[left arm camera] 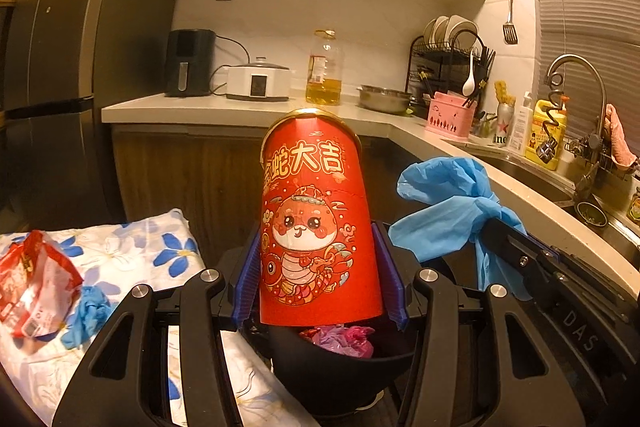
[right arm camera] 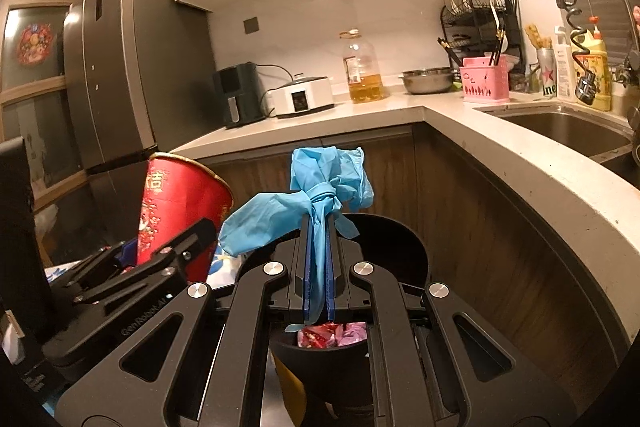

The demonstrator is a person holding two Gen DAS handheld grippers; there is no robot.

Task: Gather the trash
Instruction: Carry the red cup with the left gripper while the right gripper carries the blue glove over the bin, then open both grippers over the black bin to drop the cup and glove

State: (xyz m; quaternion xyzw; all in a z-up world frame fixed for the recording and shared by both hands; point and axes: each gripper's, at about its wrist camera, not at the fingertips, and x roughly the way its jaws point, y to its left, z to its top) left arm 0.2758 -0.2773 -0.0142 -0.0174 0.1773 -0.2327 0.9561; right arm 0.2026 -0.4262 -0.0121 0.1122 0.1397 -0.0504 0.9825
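Nearest the left wrist camera, the left tongs (left arm camera: pixel 320 267) are clenched on a red paper cup (left arm camera: pixel 318 215), blue pads pressing its sides, the cup upright and held just above the black trash bin (left arm camera: pixel 340 371). Pink and red wrappers (left arm camera: pixel 340 341) already lie inside. To the left, on a floral-clothed table (left arm camera: pixel 132 251), a red snack packet (left arm camera: pixel 34 285) and a crumpled blue glove (left arm camera: pixel 86 311) still wait. The right tongs (left arm camera: pixel 520 255) show at the right edge, carrying a knotted blue glove (left arm camera: pixel 448 211).

In the right wrist view, the right tongs (right arm camera: pixel 318 267) are shut tight on that knotted blue glove (right arm camera: pixel 316 203), which dangles over the bin (right arm camera: pixel 392 235); the cup (right arm camera: pixel 180 219) sits just to the left.

Both loads crowd one opening. I judge the cup could land on the rim and tip out if let go off-centre, and the light glove may cling to the pads or drape over the rim rather than fall in.
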